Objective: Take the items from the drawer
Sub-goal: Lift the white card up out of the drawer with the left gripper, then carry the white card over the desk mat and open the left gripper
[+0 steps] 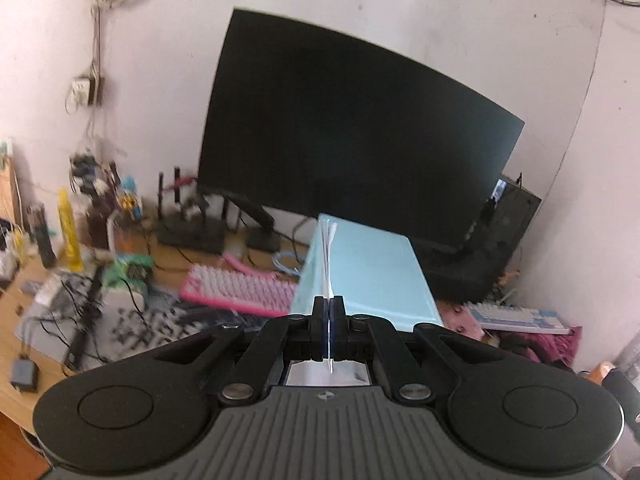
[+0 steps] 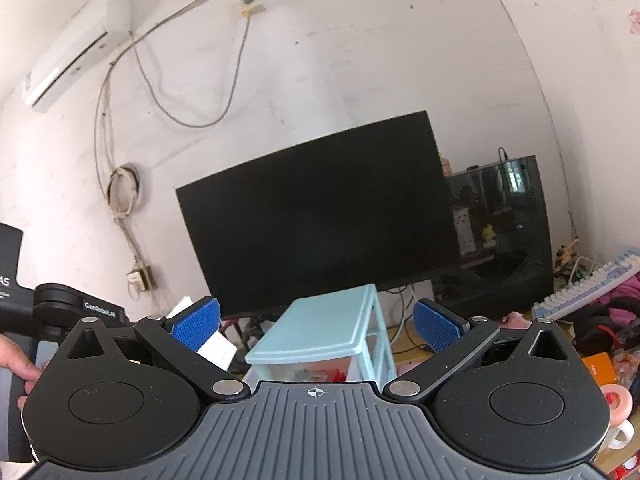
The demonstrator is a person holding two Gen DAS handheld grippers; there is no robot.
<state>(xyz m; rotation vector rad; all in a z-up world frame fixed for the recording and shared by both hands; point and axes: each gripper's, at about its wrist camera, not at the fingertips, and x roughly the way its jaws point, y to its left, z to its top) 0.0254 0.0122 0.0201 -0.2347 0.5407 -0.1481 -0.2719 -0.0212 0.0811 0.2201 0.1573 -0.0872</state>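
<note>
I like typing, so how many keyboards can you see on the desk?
2. A pink keyboard lies left of the blue drawer unit, before the monitor. A white-and-blue keyboard lies at the right on pink cloth. Clutter may hide others.

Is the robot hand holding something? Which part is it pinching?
The left gripper is shut on a thin white sheet, maybe paper, pinched by its near edge. The right gripper is open and holds nothing, above the blue drawer unit.

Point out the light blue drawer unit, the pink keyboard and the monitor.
light blue drawer unit [image 2: 320,330]: right wrist view, flat top panel.
pink keyboard [image 1: 240,290]: left wrist view, middle key rows.
monitor [image 2: 320,208]: right wrist view, dark screen centre.
</note>
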